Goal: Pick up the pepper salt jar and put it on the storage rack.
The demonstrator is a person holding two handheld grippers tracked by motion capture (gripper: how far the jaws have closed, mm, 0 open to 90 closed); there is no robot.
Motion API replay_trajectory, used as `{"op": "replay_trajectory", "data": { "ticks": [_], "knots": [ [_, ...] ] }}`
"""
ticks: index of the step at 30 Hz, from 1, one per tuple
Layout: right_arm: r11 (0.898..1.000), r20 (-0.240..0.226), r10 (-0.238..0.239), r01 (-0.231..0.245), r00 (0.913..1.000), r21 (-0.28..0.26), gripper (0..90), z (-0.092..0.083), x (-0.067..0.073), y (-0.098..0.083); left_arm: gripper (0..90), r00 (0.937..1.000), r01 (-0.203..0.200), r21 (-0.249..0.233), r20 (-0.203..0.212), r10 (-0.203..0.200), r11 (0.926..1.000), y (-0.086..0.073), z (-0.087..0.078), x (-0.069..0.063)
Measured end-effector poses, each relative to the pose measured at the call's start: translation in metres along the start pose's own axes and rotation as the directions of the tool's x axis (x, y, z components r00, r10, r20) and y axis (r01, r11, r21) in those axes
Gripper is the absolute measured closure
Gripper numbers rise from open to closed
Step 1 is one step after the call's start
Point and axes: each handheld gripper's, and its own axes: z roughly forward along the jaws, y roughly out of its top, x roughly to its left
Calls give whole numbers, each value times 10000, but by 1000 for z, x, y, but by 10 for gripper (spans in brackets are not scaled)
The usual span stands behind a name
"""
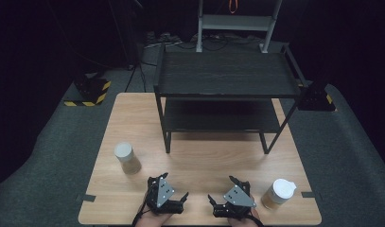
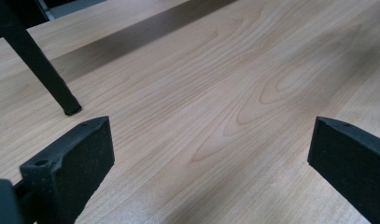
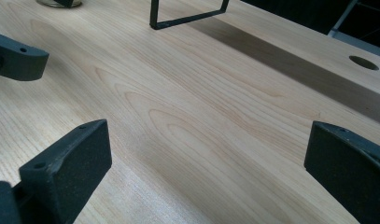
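My left gripper rests at the near edge of the wooden table, left of centre, jaws wide apart with nothing between them. In the left gripper view, its jaws frame bare wood. My right gripper sits beside it to the right, also open and empty. The right gripper view has its jaws over bare table, with a jaw of the left gripper at the left edge. A white-lidded jar stands to the left, and a second white-lidded jar stands just right of my right gripper.
A black two-tier shelf stands on the back half of the table. One of its legs is close ahead on the left in the left gripper view, and its base frame is ahead in the right gripper view. A round hole marks the tabletop.
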Motion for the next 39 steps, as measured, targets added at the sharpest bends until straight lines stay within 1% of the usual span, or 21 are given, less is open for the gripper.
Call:
{"op": "replay_trajectory", "data": {
  "ticks": [5,11,13,14,16,17,20,22,24,27,29,30,31,34,35,36,39],
  "knots": [
    [10000,13,39,-39,10000,-6,0,0,0,0,7,10000,-29,96,70,28,9999,2,1,1],
    [10000,-35,36,-36,10000,46,0,0,-1,1,3,9999,-105,-68,26,105,9999,-1,-1,0],
    [10000,-40,-16,16,10000,6,0,0,-1,0,3,10000,3,-193,53,-2,9998,-3,-2,1],
    [10000,-30,-38,38,10000,-17,0,0,0,0,3,9998,131,-237,123,-128,9996,-4,-3,3],
    [10000,-17,-64,64,10000,-34,0,0,1,0,3,9997,205,-250,159,-202,9995,-5,-4,4],
    [9999,-1,-144,144,9999,-5,0,0,1,0,3,9992,360,-384,206,-353,9986,-6,-7,5],
    [9998,-17,-198,198,9998,3,0,0,2,0,3,9989,418,-489,218,-408,9979,-6,-9,7],
    [9998,-6,-213,213,9998,15,0,0,2,0,3,9984,533,-665,242,-518,9964,-6,-13,10],
    [9998,-10,-216,216,9998,25,0,0,2,1,3,9984,540,-815,202,-525,9952,-5,-18,11],
    [9998,-18,-193,193,9998,11,0,0,2,0,3,9983,566,-912,186,-551,9942,-5,-21,13],
    [9999,-39,-129,129,9999,10,0,0,1,0,3,9969,777,-1156,192,-759,9903,-5,-27,16],
    [9999,-39,-129,129,9999,10,0,0,1,0,3,9969,777,-1156,192,-759,9903,-5,-27,16],
    [10000,-30,-53,53,10000,21,0,0,0,0,3,9962,874,-1299,145,-862,9877,-5,-30,18],
    [10000,-48,-26,26,10000,-4,0,0,-1,0,3,9956,933,-1536,85,-931,9837,-3,-37,21],
    [10000,-48,-26,26,10000,-4,0,0,-1,0,3,9956,933,-1536,85,-931,9837,-3,-37,21],
    [10000,-68,-34,34,10000,-4,0,0,-1,0,3,9952,965,-1650,24,-975,9816,-3,-40,22],
    [10000,-66,-33,33,10000,-16,0,0,-1,0,3,9949,974,-1783,-102,-1008,9791,-2,-45,24]
  ]
}}
